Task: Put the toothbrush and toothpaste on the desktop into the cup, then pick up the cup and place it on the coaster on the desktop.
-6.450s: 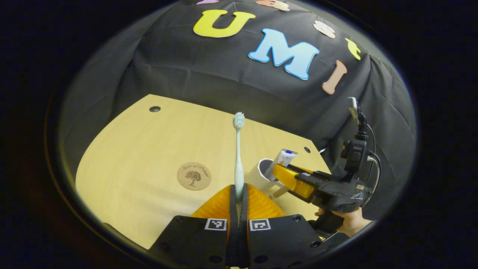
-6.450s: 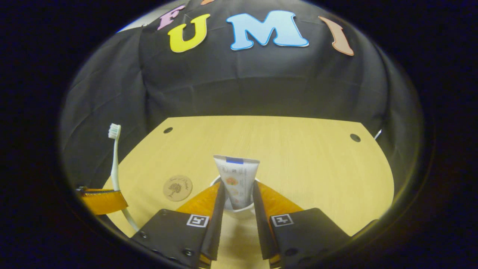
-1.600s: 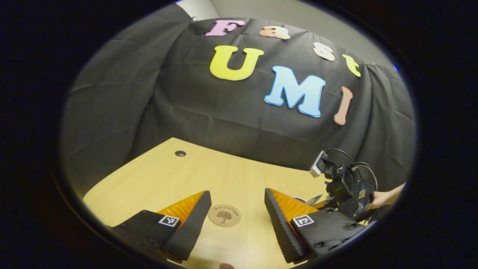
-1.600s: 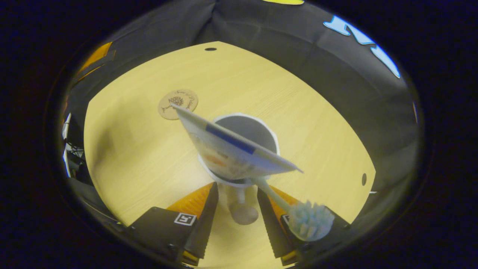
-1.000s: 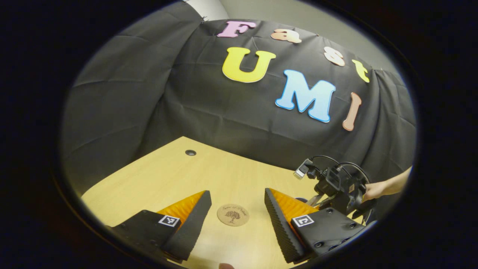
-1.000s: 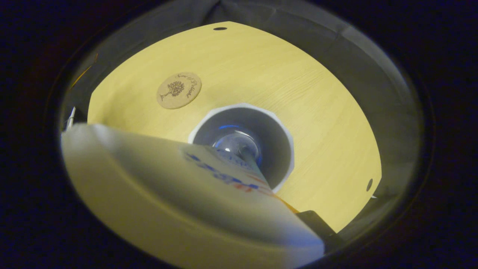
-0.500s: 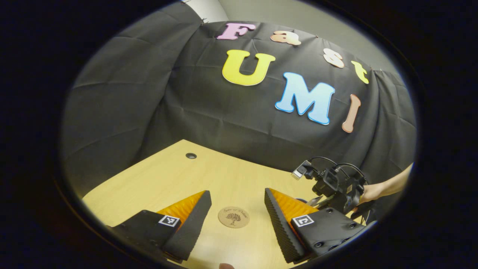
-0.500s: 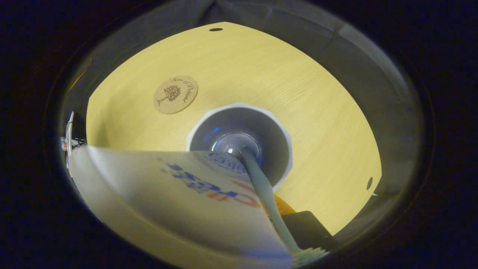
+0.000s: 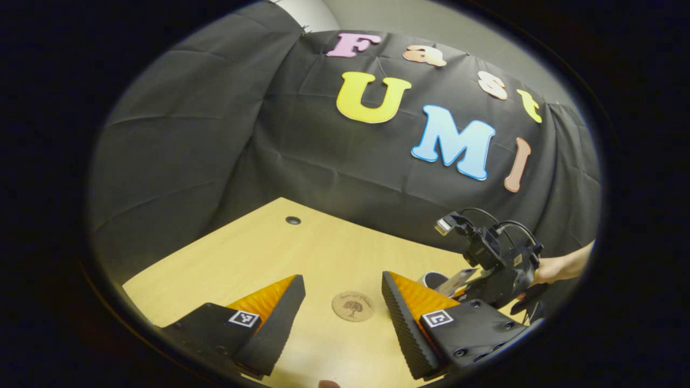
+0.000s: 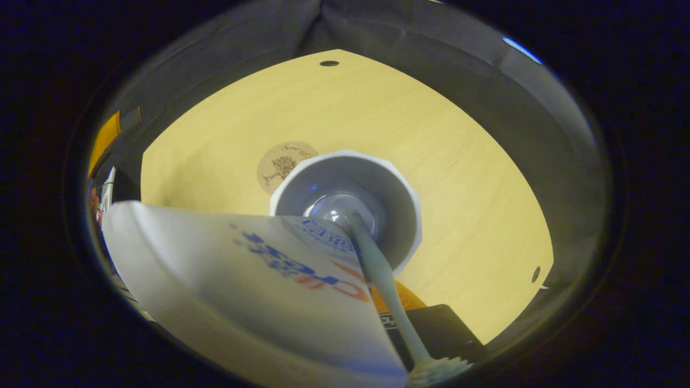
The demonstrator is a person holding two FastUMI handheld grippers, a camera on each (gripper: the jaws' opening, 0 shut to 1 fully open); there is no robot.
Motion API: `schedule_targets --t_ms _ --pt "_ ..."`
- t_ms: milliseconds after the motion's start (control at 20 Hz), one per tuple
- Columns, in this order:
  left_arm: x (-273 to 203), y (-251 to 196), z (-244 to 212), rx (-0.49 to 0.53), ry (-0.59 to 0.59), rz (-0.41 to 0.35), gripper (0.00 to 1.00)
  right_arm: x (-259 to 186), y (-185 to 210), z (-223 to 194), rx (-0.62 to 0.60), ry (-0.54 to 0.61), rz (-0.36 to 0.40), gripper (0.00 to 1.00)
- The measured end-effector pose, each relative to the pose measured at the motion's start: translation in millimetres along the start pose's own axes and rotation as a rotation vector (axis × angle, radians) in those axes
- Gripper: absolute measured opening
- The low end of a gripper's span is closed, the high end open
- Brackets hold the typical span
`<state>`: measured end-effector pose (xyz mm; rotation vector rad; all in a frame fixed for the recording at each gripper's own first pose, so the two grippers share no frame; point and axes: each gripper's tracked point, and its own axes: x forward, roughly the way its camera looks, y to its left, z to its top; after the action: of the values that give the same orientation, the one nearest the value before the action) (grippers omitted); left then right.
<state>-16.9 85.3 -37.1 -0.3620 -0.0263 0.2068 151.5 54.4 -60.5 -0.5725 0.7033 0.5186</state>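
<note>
Down at the bottom of the left gripper view, our left gripper (image 9: 339, 318) has its fingers spread wide with nothing between them, hovering above the wooden desktop (image 9: 259, 258). Between those fingers we see the round coaster (image 9: 353, 306) lying flat on the wood, bare on top. Farther to the right in that view sits our right gripper (image 9: 498, 269), held by a hand (image 9: 550, 268) that reaches in from the edge; a white cup (image 9: 431, 279) peeks out just beside it, with the flat end of the toothpaste (image 9: 458, 280) sticking up. In the right gripper view we look straight down into the cup (image 10: 401, 188), and the toothpaste (image 10: 259, 291) and the toothbrush (image 10: 385, 285) both stand inside it, leaning back toward the camera; the brush head is at the bottom edge of the view. These two hide most of the right gripper's fingers, so we cannot tell whether they are closed on the cup or apart. The cup's rim overlaps the near edge of the coaster (image 10: 280, 159) in this view, though we cannot say whether the cup rests on the desktop (image 10: 458, 178) or is lifted above it.
</note>
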Motion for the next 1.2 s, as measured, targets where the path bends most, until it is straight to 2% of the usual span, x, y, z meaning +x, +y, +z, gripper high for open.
schedule_targets --t_ms 100,150,200,350,400,450,550,900,1200 --pt "-10 11 1 0.002 -0.004 0.022 0.94 0 14 16 -0.015 -0.015 0.016 0.49" --pt "-14 16 0 0.002 -0.004 0.034 0.88 0 21 23 -0.021 -0.021 0.024 0.49" --pt "-18 21 1 0.0 -0.003 0.044 0.94 1 26 31 -0.031 -0.026 0.026 0.49" --pt "-32 35 -2 -0.009 0.002 0.072 0.94 4 39 51 -0.052 -0.032 0.03 0.49" --pt "-36 39 -2 -0.011 0.001 0.078 0.88 8 44 56 -0.06 -0.027 0.03 0.49" --pt "-39 43 -2 -0.012 0.002 0.084 0.94 10 46 60 -0.066 -0.022 0.027 0.49" --pt "-44 47 -2 -0.012 0.0 0.093 0.94 16 50 67 -0.074 -0.01 0.016 0.5" --pt "-52 52 1 -0.002 -0.005 0.094 0.94 42 57 72 -0.089 0.051 -0.025 0.5" --pt "-45 46 2 0.009 0.004 0.069 0.94 43 57 68 -0.067 0.073 0.011 0.51"
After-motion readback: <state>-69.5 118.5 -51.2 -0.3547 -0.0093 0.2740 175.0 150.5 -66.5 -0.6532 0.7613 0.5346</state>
